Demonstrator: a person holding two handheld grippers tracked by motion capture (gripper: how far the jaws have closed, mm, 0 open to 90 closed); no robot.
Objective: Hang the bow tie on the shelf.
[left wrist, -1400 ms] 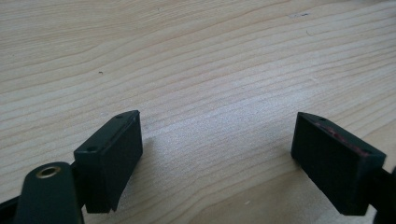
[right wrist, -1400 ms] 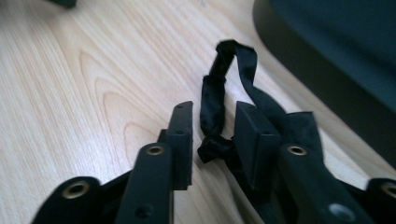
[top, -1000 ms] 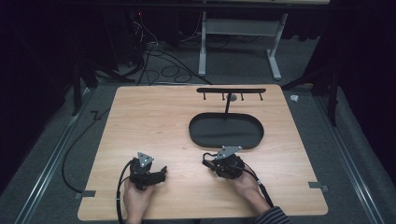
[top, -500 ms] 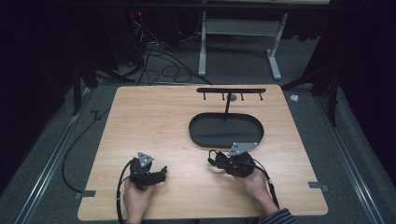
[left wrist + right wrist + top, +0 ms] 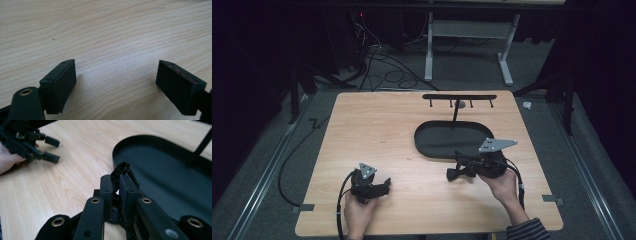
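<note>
Hands enter from the near edge of the pale wooden bench (image 5: 377,125), each wrapped round a black two-jaw tool; the left hand (image 5: 358,212) lies low on the wood near the front edge, wrist straight, with the left tool (image 5: 384,186) pointing toward the right side of the bench; its jaws stand spread wide over bare wood grain, nothing between them, as the left gripper view makes plain. The right hand (image 5: 504,184), in a striped sleeve cuff (image 5: 526,231), holds the right tool (image 5: 451,174) just in front of the shallow black oval tray (image 5: 427,137), its tip turned left toward the other hand; the jaws are pressed together on a small crumpled piece of black fabric or strap (image 5: 122,170), which sticks up above the pads beside the tray's near rim; what exactly the piece is cannot be told. A thin black post rises from the tray's far side to a black bar with small hooks (image 5: 459,97). Around the bench lies grey carpet (image 5: 272,150); behind it coils of dark cable (image 5: 387,70) and the white legs of a frame (image 5: 467,45) stand in a dim, black-draped room.
</note>
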